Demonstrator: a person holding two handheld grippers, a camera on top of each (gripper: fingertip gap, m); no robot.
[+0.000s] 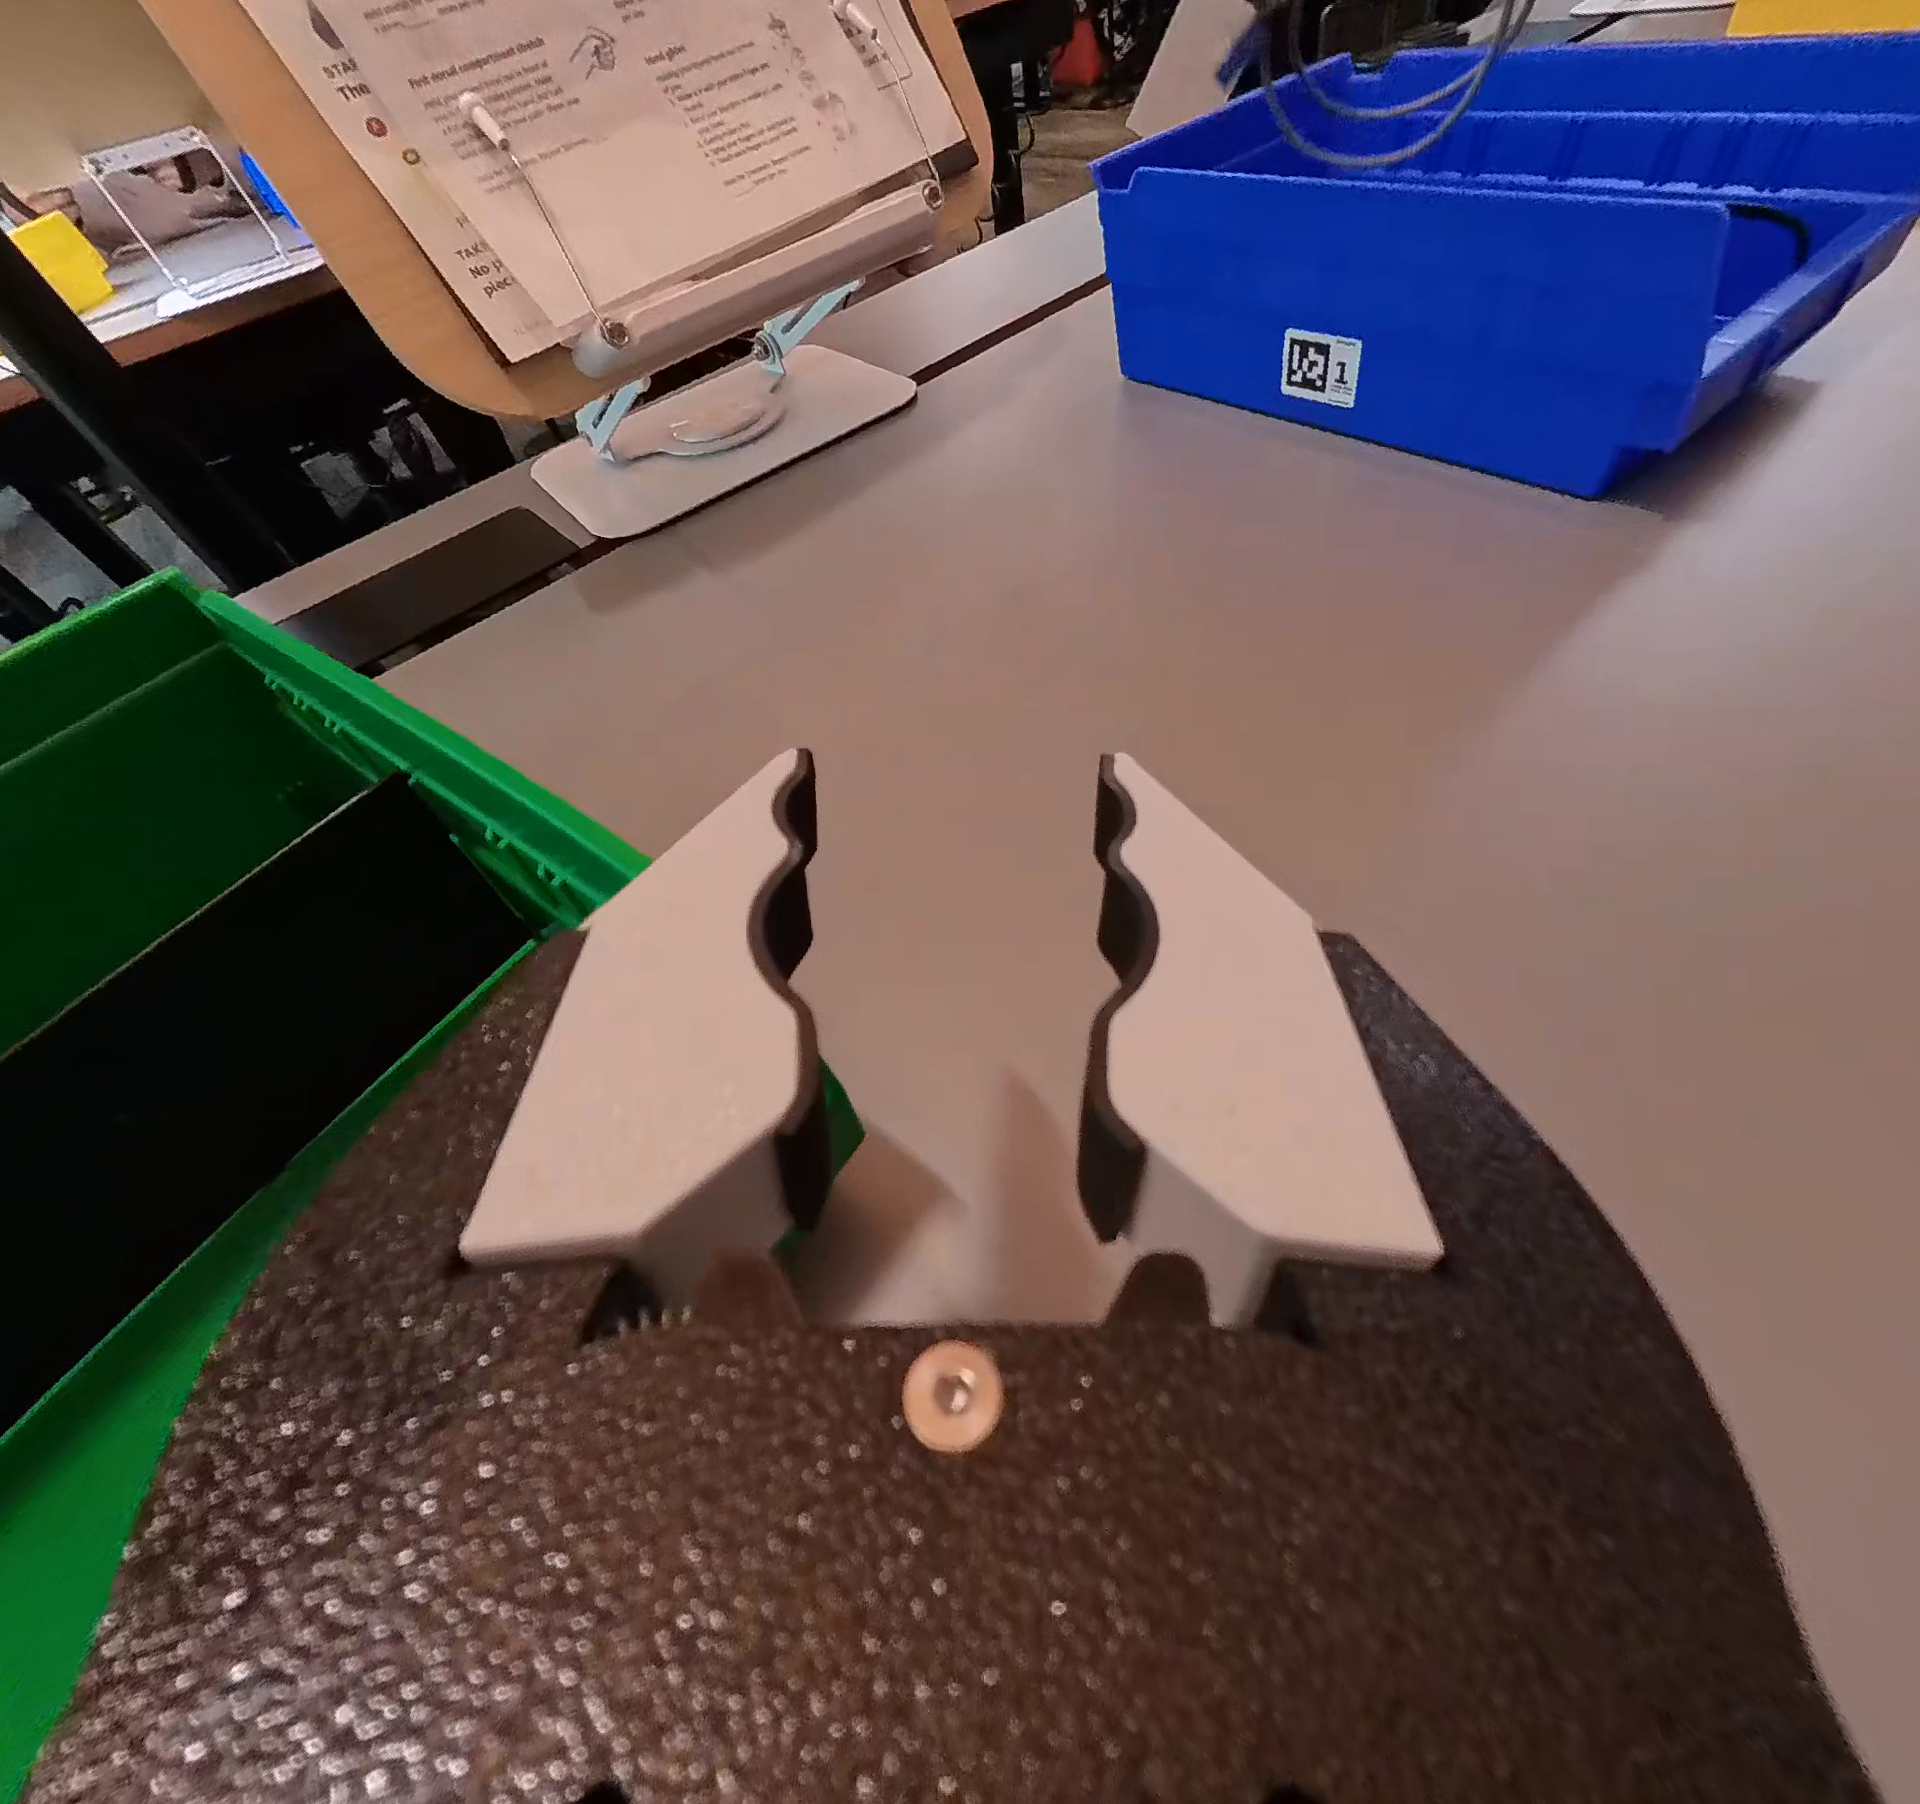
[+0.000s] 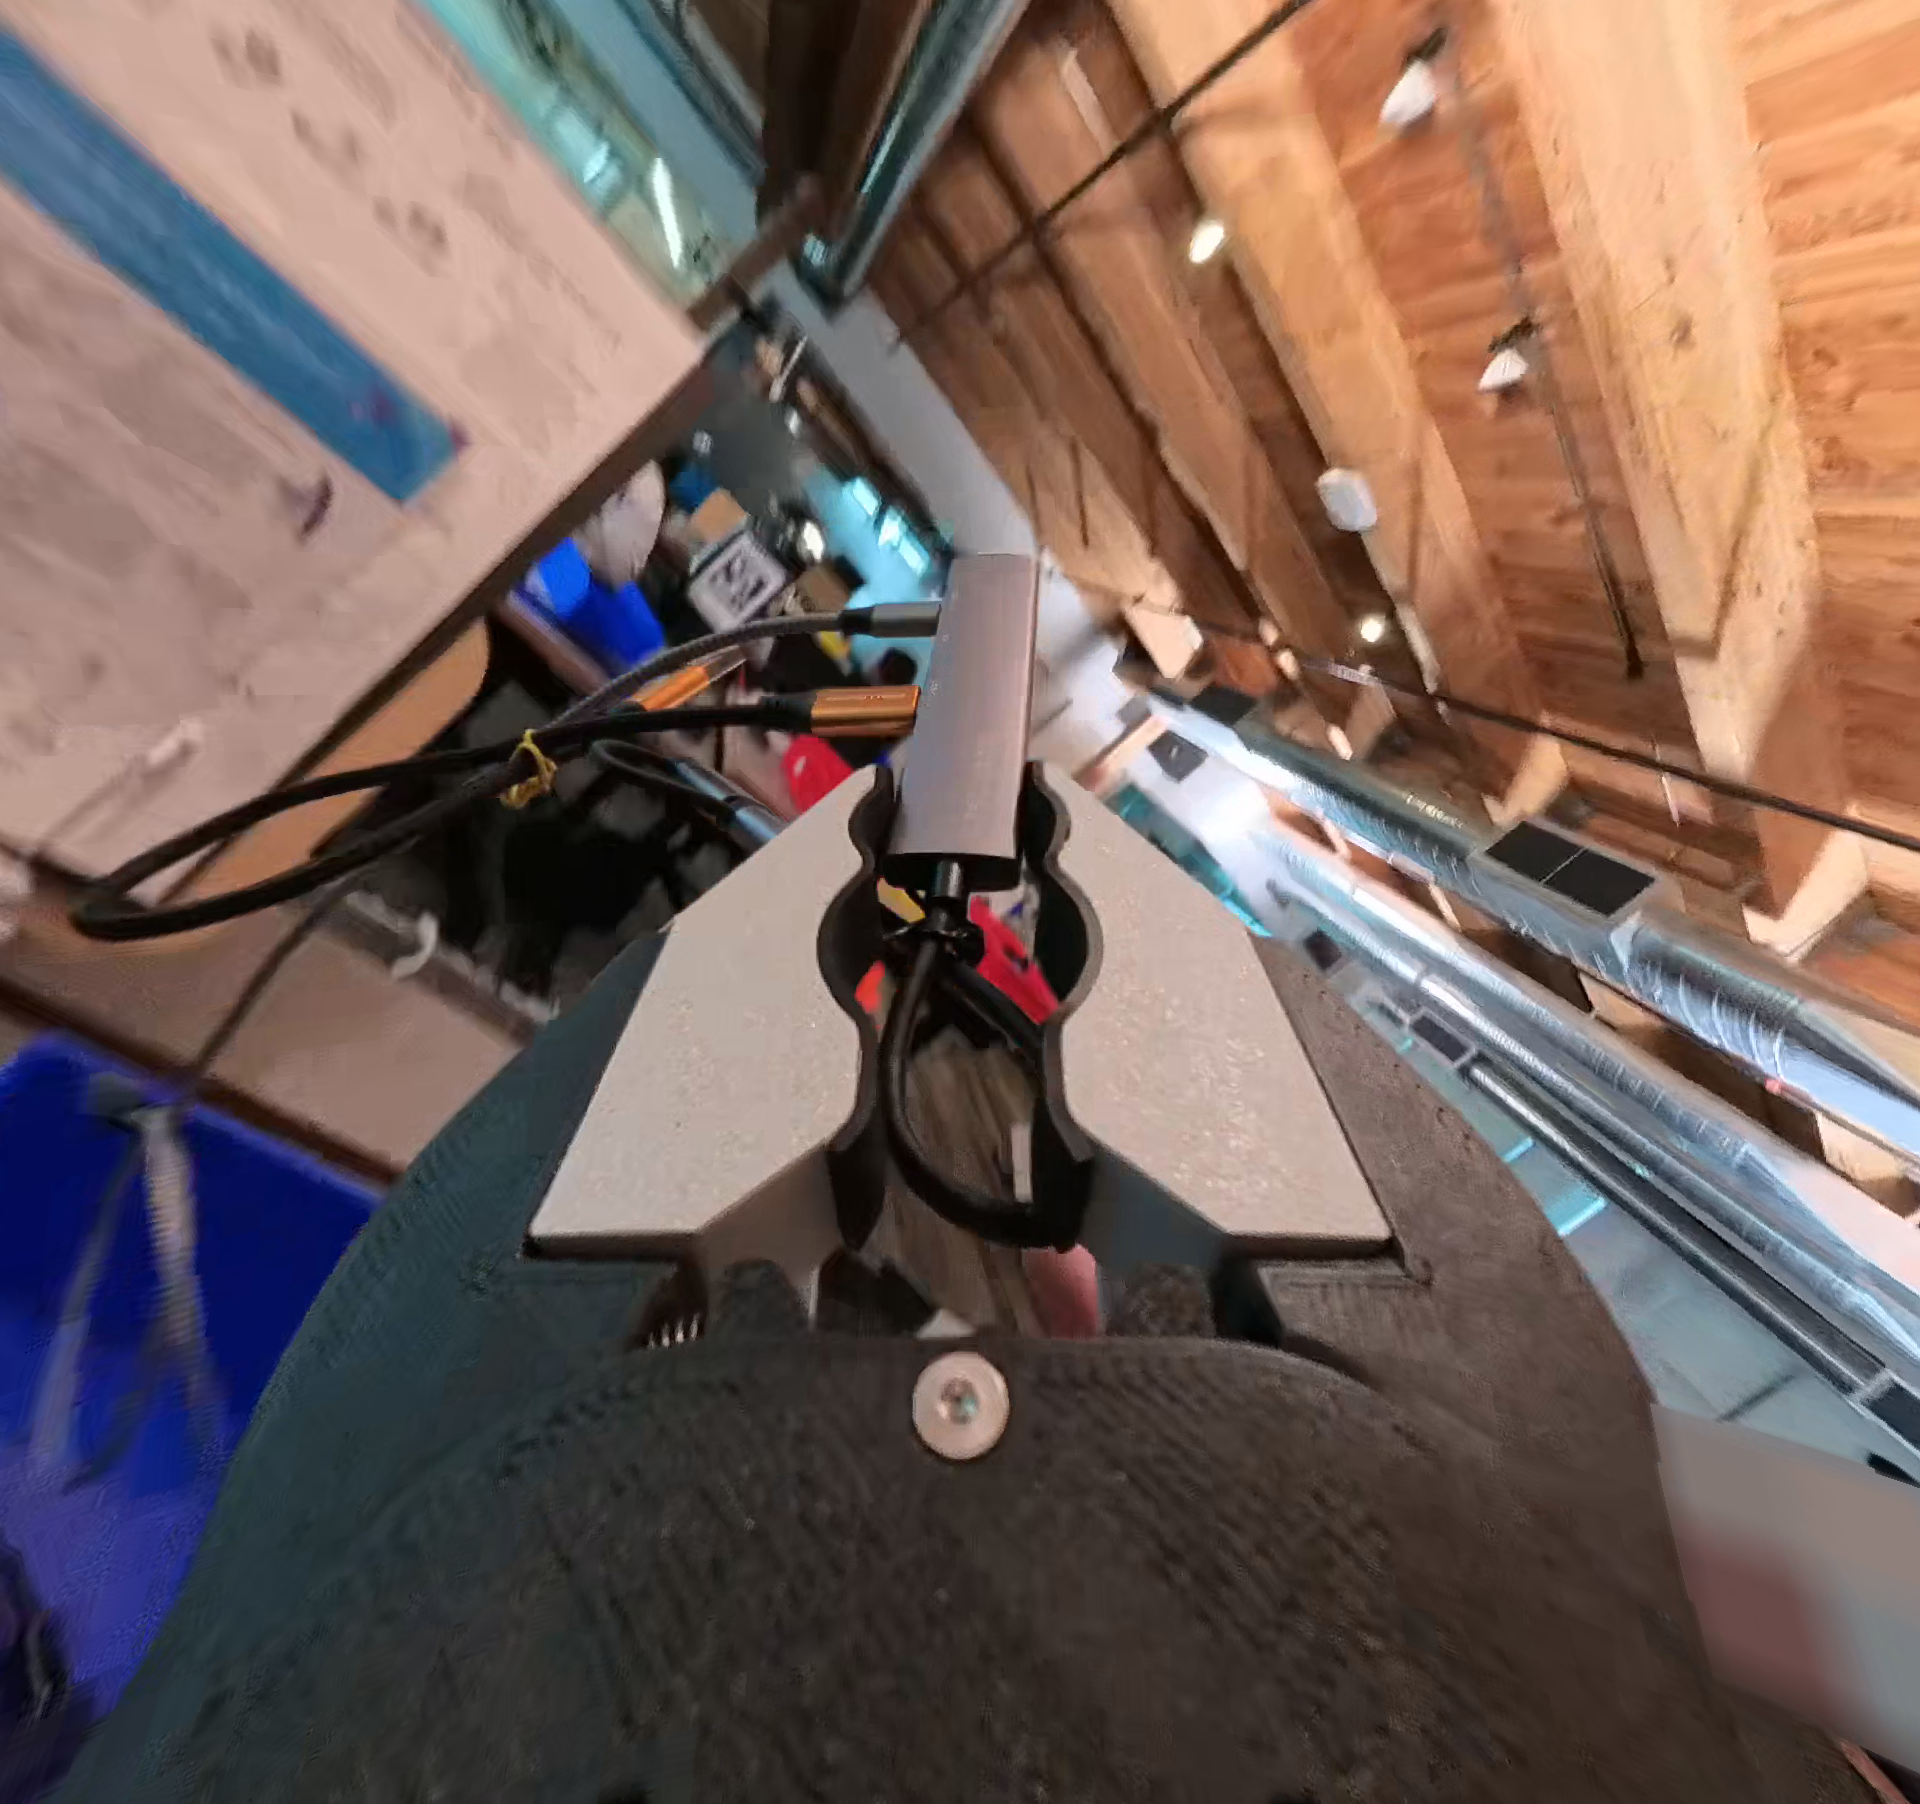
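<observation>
Nearest you, your left hand-held gripper (image 1: 954, 933) hangs spread and empty just above the bare desk (image 1: 1299, 715), with the green bin (image 1: 343, 746) touching its left side; a document stand (image 1: 582, 144) and the blue bin (image 1: 1455, 300) sit well beyond. Your right hand-held gripper (image 2: 961, 824) is tilted up toward the ceiling beams, pinching the lower end of a slim grey hub (image 2: 977, 715). That hub's long axis runs straight out along the fingers, free end pointing away from you. Braided cables (image 2: 644, 684) leave its left face and droop toward the blue bin. Judging by that drag, keep your squeeze firm and move slowly so the loops don't snag.
</observation>
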